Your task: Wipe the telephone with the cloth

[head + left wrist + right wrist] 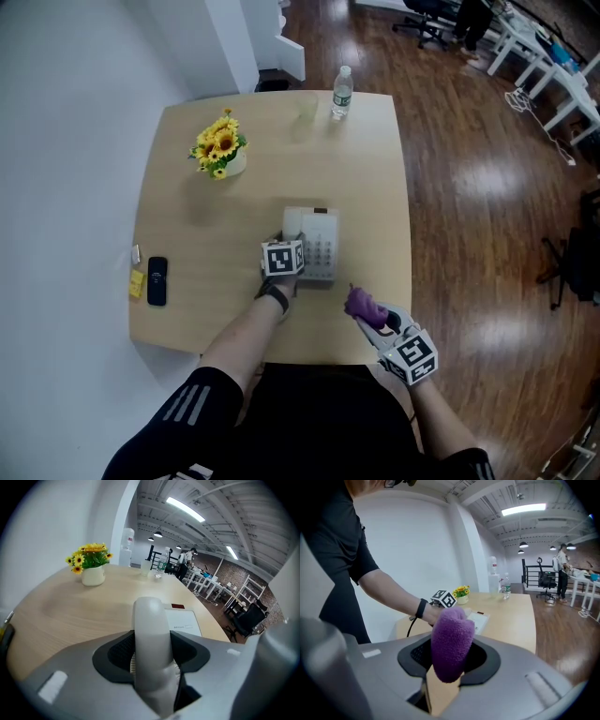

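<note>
A white desk telephone (318, 246) sits near the middle of the wooden table (216, 300). Its handset (151, 648) runs between the jaws of my left gripper (283, 246), which is shut on it at the phone's left side. The phone base (183, 621) shows just beyond the handset. My right gripper (373, 316) hovers near the table's front right edge, shut on a bunched purple cloth (451, 641), also visible as the cloth (364, 305) in the head view, a short way right of and nearer than the phone, apart from it.
A pot of sunflowers (221, 147) stands at the back left and a water bottle (342, 92) at the far edge. A black phone (157, 280) and a yellow item (137, 283) lie at the left edge. Wood floor drops off to the right.
</note>
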`<state>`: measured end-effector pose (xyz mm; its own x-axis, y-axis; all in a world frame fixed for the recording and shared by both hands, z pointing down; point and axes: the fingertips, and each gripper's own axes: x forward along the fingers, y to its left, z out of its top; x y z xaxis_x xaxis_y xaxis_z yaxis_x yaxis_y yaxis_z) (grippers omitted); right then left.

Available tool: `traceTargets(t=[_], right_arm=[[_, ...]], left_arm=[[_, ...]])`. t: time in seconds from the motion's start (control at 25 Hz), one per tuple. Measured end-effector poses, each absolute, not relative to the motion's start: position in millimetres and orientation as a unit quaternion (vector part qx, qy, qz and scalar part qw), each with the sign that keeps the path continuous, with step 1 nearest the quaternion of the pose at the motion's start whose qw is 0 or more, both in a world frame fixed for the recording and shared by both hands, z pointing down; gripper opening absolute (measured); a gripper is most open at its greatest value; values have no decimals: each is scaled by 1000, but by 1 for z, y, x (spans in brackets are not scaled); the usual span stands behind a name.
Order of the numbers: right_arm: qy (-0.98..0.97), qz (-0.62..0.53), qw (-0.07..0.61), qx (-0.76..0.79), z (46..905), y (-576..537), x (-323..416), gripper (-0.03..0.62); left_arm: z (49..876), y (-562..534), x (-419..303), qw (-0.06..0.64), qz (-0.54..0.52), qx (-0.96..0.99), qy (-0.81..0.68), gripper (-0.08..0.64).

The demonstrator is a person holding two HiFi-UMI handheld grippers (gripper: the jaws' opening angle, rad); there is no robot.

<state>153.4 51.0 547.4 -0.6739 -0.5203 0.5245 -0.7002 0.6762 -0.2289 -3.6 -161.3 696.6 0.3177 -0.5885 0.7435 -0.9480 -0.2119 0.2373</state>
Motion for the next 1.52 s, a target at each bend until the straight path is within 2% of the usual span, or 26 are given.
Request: traceTargets(t=[0.32, 0.48, 0.76, 0.96, 1.08, 1.52], right_arm=[[-896, 205, 196, 341, 537, 41, 149, 135], [-896, 215, 171, 349, 527, 29, 147, 135], [-887, 251, 117, 371, 506, 9, 133, 137], [-885, 249, 94, 381, 495, 12, 102, 137], [-888, 248, 79, 380, 485, 21, 86, 137], [-915, 216, 77, 332, 455, 92, 84, 137]], left_arm=[[695, -159, 2, 330, 273, 754, -498, 276], [666, -147, -3, 323, 253, 778, -477, 276], [601, -71, 2, 251, 234, 878, -332, 258], [561, -15, -16, 261, 171, 915, -255, 258], [550, 13, -26, 231, 173, 932, -220, 258], [509, 67, -35, 188, 144, 929, -286, 261]])
